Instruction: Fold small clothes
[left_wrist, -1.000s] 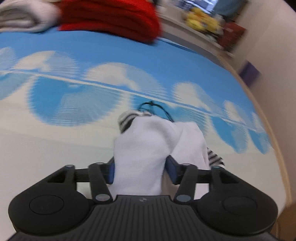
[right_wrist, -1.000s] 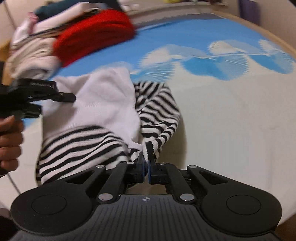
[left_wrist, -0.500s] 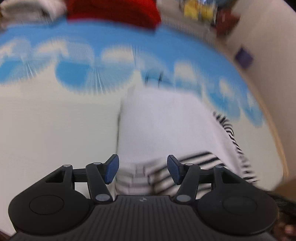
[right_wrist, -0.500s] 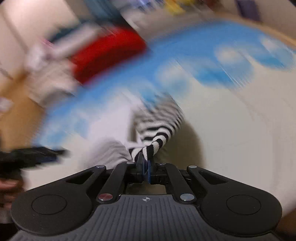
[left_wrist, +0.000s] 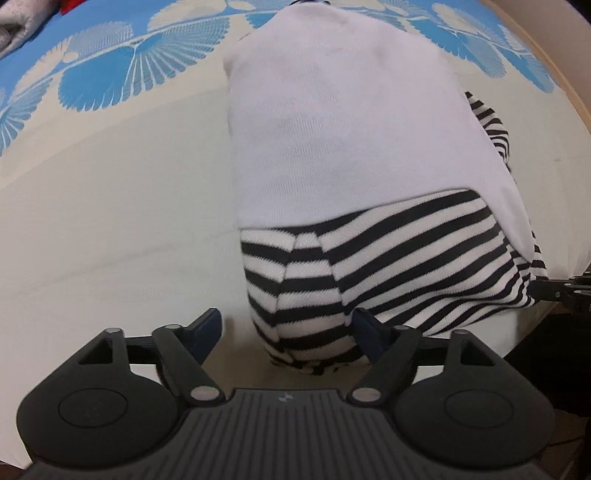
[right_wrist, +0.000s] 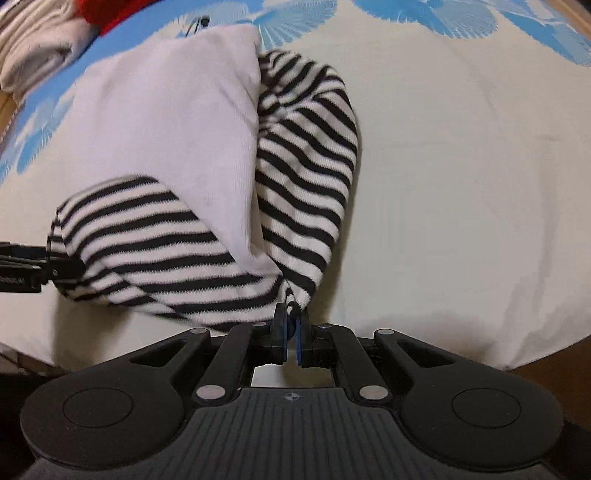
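The small garment (left_wrist: 343, 133) — white body with black-and-white striped sleeves — lies on the cream and blue patterned cloth (left_wrist: 110, 206), its striped edge towards both cameras. The left gripper (left_wrist: 286, 328) has its fingers spread wide, the striped sleeve end (left_wrist: 306, 295) lying between them, unpinched. The right gripper (right_wrist: 291, 326) has its pads pressed together on a corner of striped fabric (right_wrist: 295, 299). At the far edge sits a pile of folded clothes (right_wrist: 33, 48) — grey and red.
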